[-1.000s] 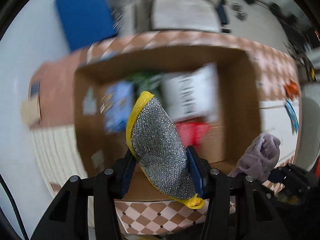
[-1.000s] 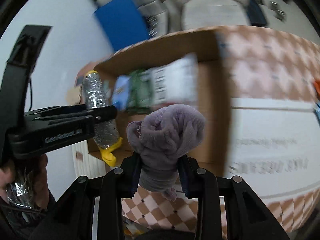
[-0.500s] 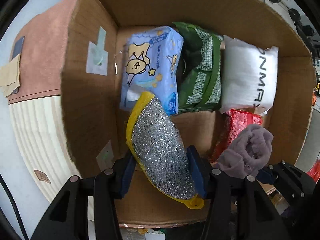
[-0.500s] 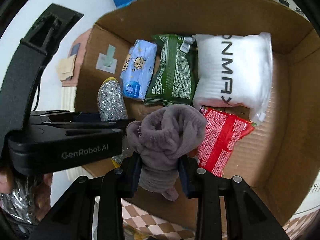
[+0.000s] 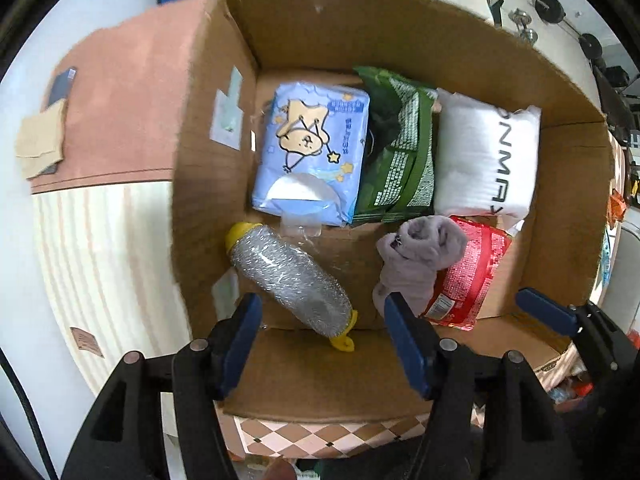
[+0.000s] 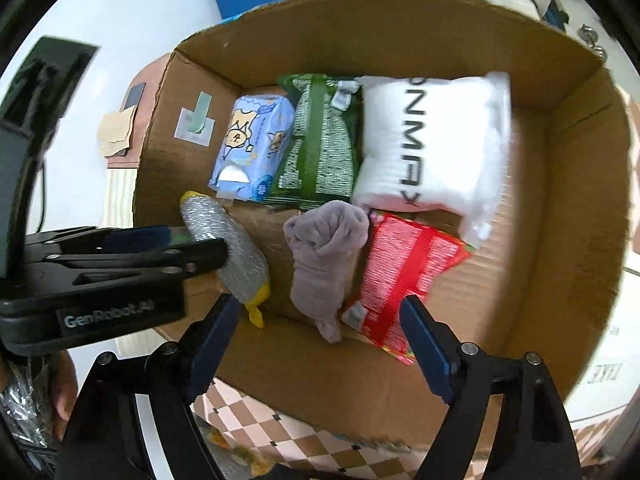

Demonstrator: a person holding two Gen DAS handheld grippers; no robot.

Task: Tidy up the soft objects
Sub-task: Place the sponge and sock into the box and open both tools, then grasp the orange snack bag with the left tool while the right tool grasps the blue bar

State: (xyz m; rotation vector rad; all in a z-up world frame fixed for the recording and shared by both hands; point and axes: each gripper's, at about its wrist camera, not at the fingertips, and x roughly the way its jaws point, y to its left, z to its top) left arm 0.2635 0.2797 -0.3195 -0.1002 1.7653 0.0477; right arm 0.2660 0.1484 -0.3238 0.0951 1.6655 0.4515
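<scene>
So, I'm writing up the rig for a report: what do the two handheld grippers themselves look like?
Both are black plastic tools. The left gripper and the right gripper each have two angular fingers with dark blue pads and silver pivot screws. In the right wrist view, the left gripper's side bears pale "GenRobot.AI" lettering. A thin black cable runs along the left view's edge.

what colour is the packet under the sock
Red, with small white print; clearest in the right wrist view.

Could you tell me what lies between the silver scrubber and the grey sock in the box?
Only bare cardboard box floor separates the silver scrubber and grey sock, clearest in the left wrist view.
</scene>
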